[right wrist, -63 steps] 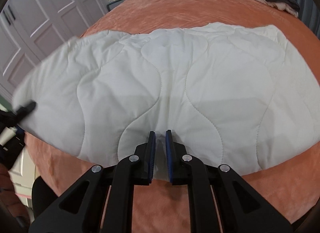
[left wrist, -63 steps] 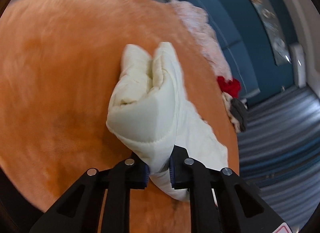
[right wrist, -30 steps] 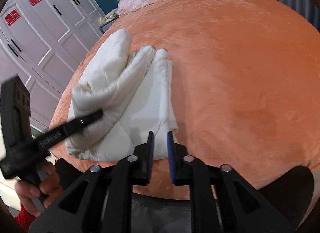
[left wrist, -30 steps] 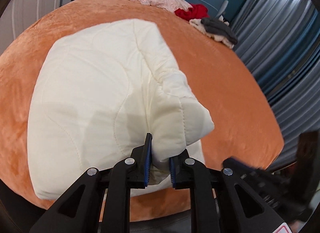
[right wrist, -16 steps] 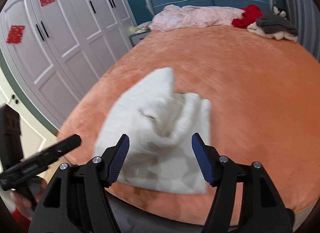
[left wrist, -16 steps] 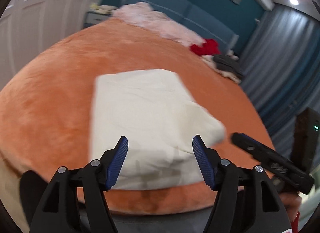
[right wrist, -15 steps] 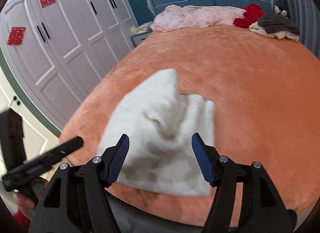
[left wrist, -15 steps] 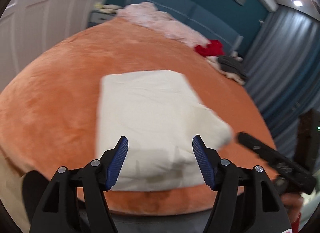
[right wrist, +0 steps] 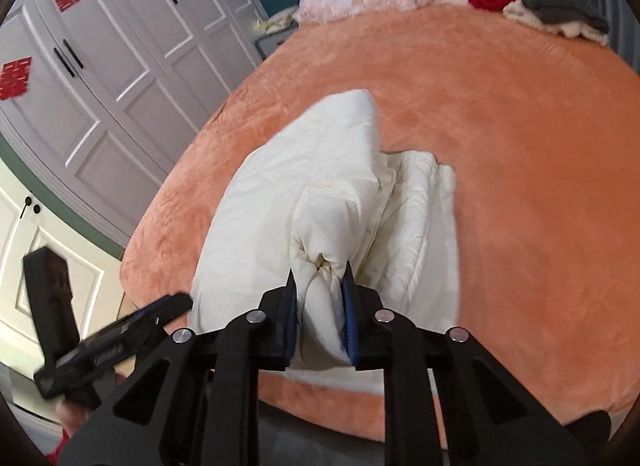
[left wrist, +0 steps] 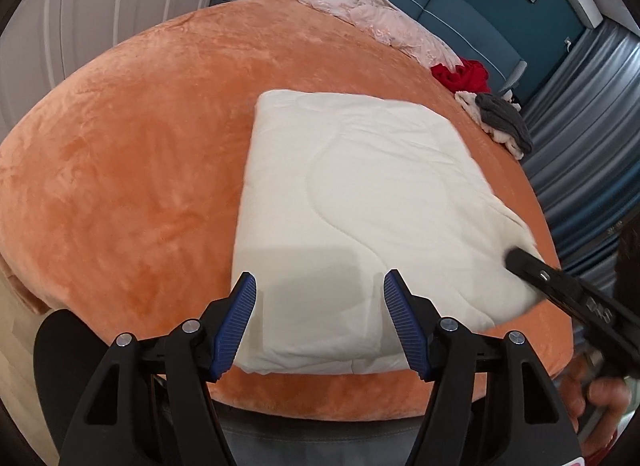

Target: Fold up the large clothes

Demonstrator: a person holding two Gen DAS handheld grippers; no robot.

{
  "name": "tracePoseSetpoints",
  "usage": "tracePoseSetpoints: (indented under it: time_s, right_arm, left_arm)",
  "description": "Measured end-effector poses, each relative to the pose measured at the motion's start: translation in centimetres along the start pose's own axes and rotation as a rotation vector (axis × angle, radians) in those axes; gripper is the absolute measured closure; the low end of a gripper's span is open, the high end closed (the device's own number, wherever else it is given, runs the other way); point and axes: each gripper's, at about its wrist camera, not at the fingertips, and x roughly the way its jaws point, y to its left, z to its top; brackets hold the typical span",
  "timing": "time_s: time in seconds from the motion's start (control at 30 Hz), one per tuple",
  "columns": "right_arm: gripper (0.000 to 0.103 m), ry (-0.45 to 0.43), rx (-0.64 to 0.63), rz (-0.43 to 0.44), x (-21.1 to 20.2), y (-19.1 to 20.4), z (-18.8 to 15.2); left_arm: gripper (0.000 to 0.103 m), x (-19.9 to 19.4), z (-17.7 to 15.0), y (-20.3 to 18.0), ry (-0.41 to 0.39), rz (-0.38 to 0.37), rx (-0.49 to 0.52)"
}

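Now folded white quilt (left wrist: 360, 193) on orange bed (left wrist: 120, 185), left gripper (left wrist: 320, 324) gaping empty over quilt's near edge, right gripper (right wrist: 320, 298) closing, pinching quilt's bunched corner

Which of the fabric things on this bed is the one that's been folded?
The cream quilt near the bed's front edge; the pink, red and grey pieces lie crumpled by the headboard.

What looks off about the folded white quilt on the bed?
The white quilt isn't squared: at its near right corner the layers splay apart and bunch into a puckered wad between the closing right gripper pads. The left gripper hangs open above the near edge.
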Motion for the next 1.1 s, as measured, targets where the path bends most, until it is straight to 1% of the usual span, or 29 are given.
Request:
tracePoseSetpoints:
  time_s: [0.07, 0.13, 0.2, 0.27, 0.33, 0.47, 0.67, 0.9, 1.1]
  right_arm:
    - [0.086, -0.022, -0.008, -0.035, -1.6, -0.3, -1.1]
    - [0.086, -0.018, 0.002, -0.083, -2.5, -1.3, -2.5]
    - [0.086, 0.012, 0.028, -0.104, -2.2, -2.6, -3.6]
    - [0.086, 0.042, 0.07, -0.106, -1.2, -4.1, -4.6]
    - [0.086, 0.058, 0.082, -0.121, -0.3, -4.7, -5.2]
    - [0.086, 0.09, 0.08, -0.141, 1.5, -5.1, -5.8]
    - [0.085, 0.127, 0.078, -0.162, 3.8, -5.2, -6.7]
    - [0.084, 0.146, 0.091, -0.167, 5.5, -5.9, -7.3]
    - [0.083, 0.136, 0.102, -0.169, 6.0, -5.9, -7.6]
  left_arm:
    - [0.04, -0.2, -0.1, -0.3, -0.001, -0.005, 0.014]
    - [0.04, -0.2, -0.3, -0.6, 0.0, -0.007, 0.029]
    - [0.04, 0.4, -0.6, -1.2, 0.018, -0.002, 0.05]
    - [0.041, 1.3, -1.1, -1.8, 0.044, 0.002, 0.064]
    - [0.041, 2.0, -1.5, -2.3, 0.06, 0.009, 0.074]
    - [0.041, 3.1, -2.3, -3.3, 0.064, 0.082, 0.139]
    - [0.039, 5.1, -3.2, -3.2, 0.091, 0.152, 0.192]
    - [0.039, 6.5, -3.7, -3.0, 0.093, 0.189, 0.23]
    - [0.039, 7.1, -4.3, -3.0, 0.066, 0.207, 0.251]
